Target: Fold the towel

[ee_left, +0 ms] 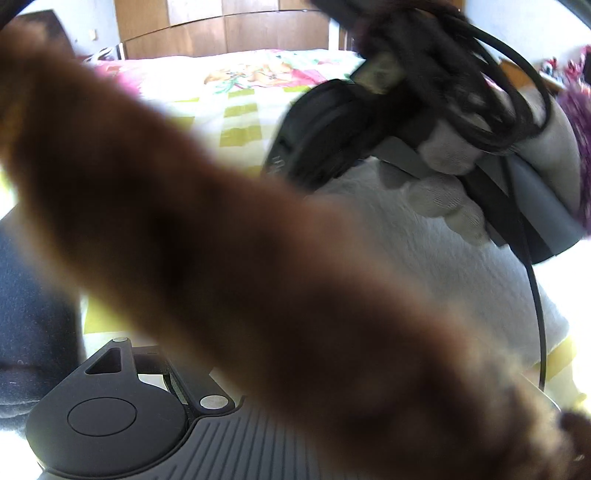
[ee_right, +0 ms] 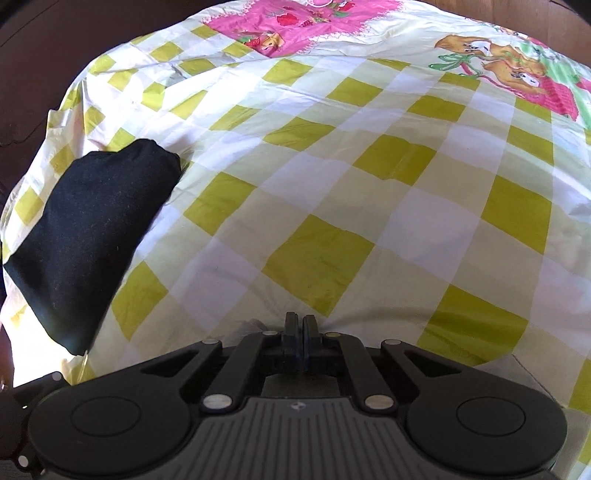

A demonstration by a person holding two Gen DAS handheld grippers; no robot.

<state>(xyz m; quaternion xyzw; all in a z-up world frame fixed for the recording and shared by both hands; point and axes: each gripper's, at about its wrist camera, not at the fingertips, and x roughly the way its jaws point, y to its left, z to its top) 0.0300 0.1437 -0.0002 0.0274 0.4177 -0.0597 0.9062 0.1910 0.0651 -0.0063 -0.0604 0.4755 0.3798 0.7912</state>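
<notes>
A blurred brown fuzzy cloth (ee_left: 229,240) hangs right in front of the left wrist lens, running from upper left to lower right. It hides my left gripper's fingers; only the left gripper's body (ee_left: 122,413) shows below. Behind it a white textured towel (ee_left: 424,266) lies on the bed. Above that towel a hand in a white glove (ee_left: 447,195) holds the right gripper's body (ee_left: 325,136). In the right wrist view my right gripper (ee_right: 299,325) is shut, low over the checked bedsheet (ee_right: 332,192). A small bit of white cloth (ee_right: 255,325) shows beside its tips.
A folded black cloth (ee_right: 96,236) lies on the sheet to the left. The sheet's pink patch (ee_right: 295,22) and cartoon print (ee_right: 509,70) are farther back. A black cable (ee_left: 537,314) hangs from the right gripper. Wooden wardrobe doors (ee_left: 221,33) stand behind the bed.
</notes>
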